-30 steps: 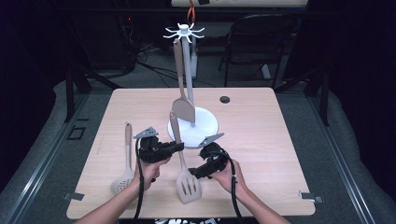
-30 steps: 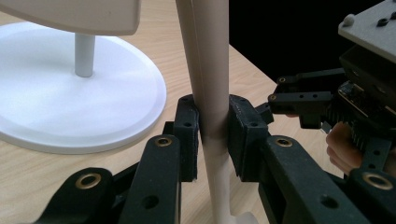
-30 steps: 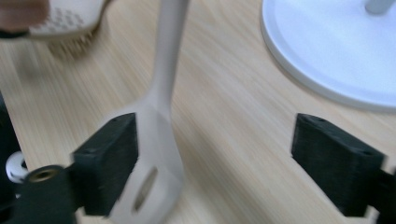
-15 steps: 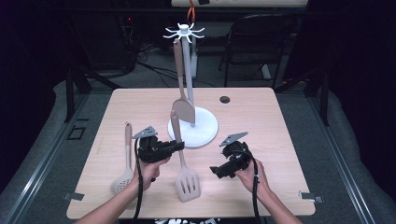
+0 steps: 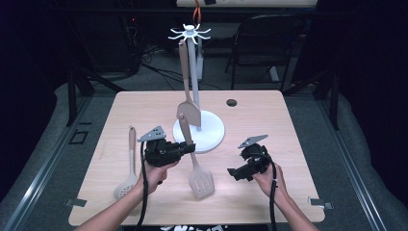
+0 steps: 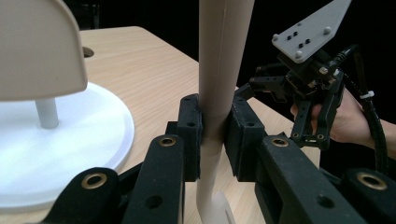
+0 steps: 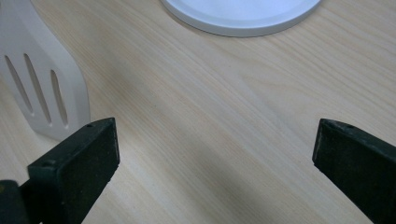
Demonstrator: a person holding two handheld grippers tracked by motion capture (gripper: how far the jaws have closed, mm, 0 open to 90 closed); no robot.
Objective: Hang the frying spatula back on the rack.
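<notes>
Slotted spatula sits in my left gripper, and from the high view I see its handle pinched just in front of the white rack, with its blade down near the table on the near side of the rack's base. One solid turner already hangs from the hooks at the rack's top, so I judge one utensil is done. A slotted spoon lies flat well to the left of the rack, untouched. My right gripper hovers to the right of the rack's base, near the table and holding nothing.

In the left gripper view, my jaws are closed tight on the slotted spatula's handle, which stands nearly upright between the pads. The rack's base is just to the left, and the right gripper waits farther off.

In the right gripper view, my jaws are spread wide over bare table, with the spatula's slotted blade to one side and the rack's base edge ahead.

I reckon the lift and hooking of this spatula are not yet done, and the spoon comes after.
</notes>
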